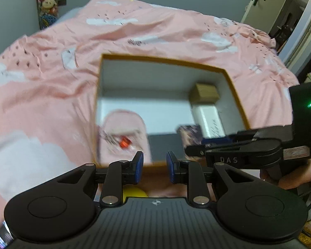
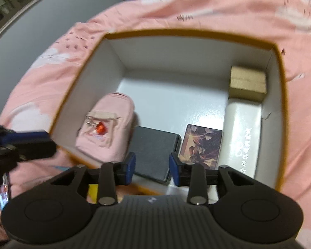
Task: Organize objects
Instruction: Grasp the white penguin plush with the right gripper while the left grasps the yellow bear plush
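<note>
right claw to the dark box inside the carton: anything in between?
Nothing visible. The right claw is open and empty, above the carton's near edge, with the dark box directly beyond its pads. The pink pouch lies to the box's left, the picture card to its right.

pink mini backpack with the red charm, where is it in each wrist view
Left wrist: pink mini backpack lower left inside the box, blurred, just above the left gripper.
Right wrist: left of centre, in the box's near-left corner.
Shared landmark: brown carton in the far-right corner.
</note>
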Tool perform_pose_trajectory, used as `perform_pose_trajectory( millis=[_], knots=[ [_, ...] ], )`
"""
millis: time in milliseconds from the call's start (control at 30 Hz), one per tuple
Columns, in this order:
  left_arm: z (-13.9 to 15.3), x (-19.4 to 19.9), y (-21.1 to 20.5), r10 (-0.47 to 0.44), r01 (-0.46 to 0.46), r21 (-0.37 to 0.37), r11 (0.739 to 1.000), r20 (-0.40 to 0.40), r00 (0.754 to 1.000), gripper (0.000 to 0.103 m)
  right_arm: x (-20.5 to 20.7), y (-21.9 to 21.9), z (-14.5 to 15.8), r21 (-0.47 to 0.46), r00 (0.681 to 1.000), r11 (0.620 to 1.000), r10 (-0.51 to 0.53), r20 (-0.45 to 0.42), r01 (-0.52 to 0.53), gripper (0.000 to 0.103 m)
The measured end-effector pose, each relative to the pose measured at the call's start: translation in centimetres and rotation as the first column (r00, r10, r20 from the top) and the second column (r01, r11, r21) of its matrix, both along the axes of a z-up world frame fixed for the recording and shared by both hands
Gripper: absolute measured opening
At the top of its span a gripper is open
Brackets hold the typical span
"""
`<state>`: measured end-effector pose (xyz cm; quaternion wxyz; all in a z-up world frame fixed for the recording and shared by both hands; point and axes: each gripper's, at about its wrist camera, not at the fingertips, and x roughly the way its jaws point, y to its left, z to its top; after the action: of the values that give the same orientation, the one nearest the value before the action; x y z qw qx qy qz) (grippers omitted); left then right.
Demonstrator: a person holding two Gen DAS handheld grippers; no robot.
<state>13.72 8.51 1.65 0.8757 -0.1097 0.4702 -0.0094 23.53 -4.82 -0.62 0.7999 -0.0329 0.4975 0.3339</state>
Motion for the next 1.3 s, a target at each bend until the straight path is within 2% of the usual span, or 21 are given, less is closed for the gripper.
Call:
perform_pose_trajectory(
  millis=[100,300,567,800,1067,1300],
  knots=[
    [-1.2,-1.0,-1.1,-0.009,0.007,-0.048,0.999,-0.041,0.999,0.028,-2.2,-1.3,1.5,-0.002,0.997,1.000,-0.004,0.072,0.004,0.046],
    [-3.4,-2.4,-2.2,-0.011,0.002,-0.081,0.997,-0.112,0.994,0.028,-5.8,-4.5,2.8,0.007,0.994,0.999,-0.050,0.101,0.049,0.047],
    [-4.8,-3.5,-1.7,-0.009,-0.021,-0.172,0.985,-0.177,0.984,0.033,-9.8,-6.9,0.7,-0.050,0.998,0.996,-0.068,0.001,0.068,0.046],
    [-6.1,-3.6,-0.9,-0.004,-0.057,-0.224,0.973,-0.262,0.965,0.041,-11.2,-7.2,-1.0,-0.038,0.992,0.996,-0.080,-0.094,0.077,0.046],
    [-7.2,-3.1,-1.2,-0.027,-0.061,-0.260,0.964,-0.322,0.946,0.052,-11.2,-5.9,-2.3,-0.076,0.991,0.997,-0.039,-0.131,0.029,0.050],
    [-8.0,-2.2,-2.7,-0.075,-0.023,-0.261,0.965,-0.359,0.930,0.056,-11.0,-7.1,-2.7,-0.046,0.981,0.998,-0.056,-0.186,0.048,0.054]
  ],
)
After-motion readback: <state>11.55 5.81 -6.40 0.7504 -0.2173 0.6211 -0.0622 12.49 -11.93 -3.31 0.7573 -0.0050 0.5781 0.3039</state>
